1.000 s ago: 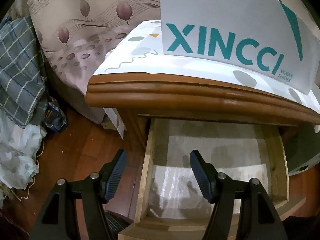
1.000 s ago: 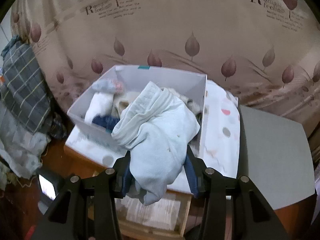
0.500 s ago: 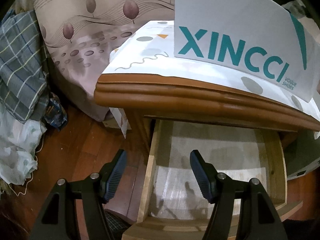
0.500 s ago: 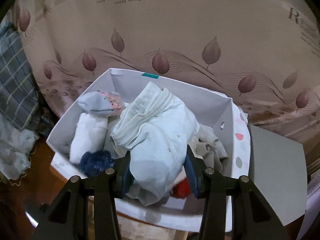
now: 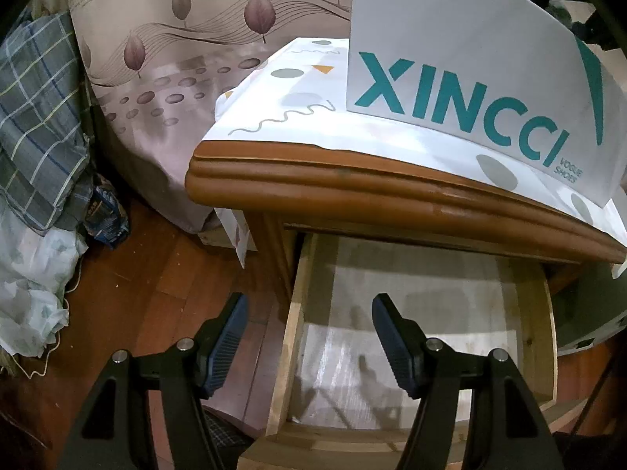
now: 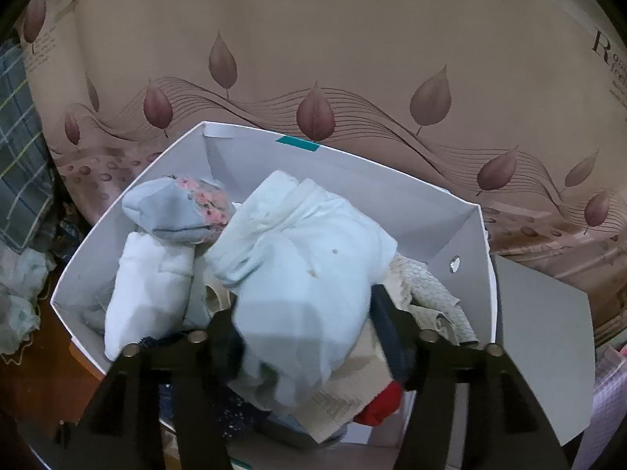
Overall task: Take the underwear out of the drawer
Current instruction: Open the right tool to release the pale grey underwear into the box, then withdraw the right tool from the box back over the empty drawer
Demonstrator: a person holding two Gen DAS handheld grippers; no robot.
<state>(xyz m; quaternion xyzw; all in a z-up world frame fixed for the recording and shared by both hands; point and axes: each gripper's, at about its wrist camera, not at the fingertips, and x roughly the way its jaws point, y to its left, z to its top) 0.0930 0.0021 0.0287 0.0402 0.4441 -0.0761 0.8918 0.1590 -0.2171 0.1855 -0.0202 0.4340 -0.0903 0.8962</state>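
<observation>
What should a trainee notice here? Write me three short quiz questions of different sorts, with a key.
1. True or false: a red sock lies in the open wooden drawer.
2. The pale blue cloth underwear between the fingers of the right tool hangs over: A) the white cardboard shoe box; B) the drawer; C) the floor.
3. Which teal word is printed on the side of that box?

Key: 1 false, only a pale liner shows in the part of the drawer that is visible. 2 A; the right tool's jaws are opening with the underwear between them. 3 XINCCI.
</observation>
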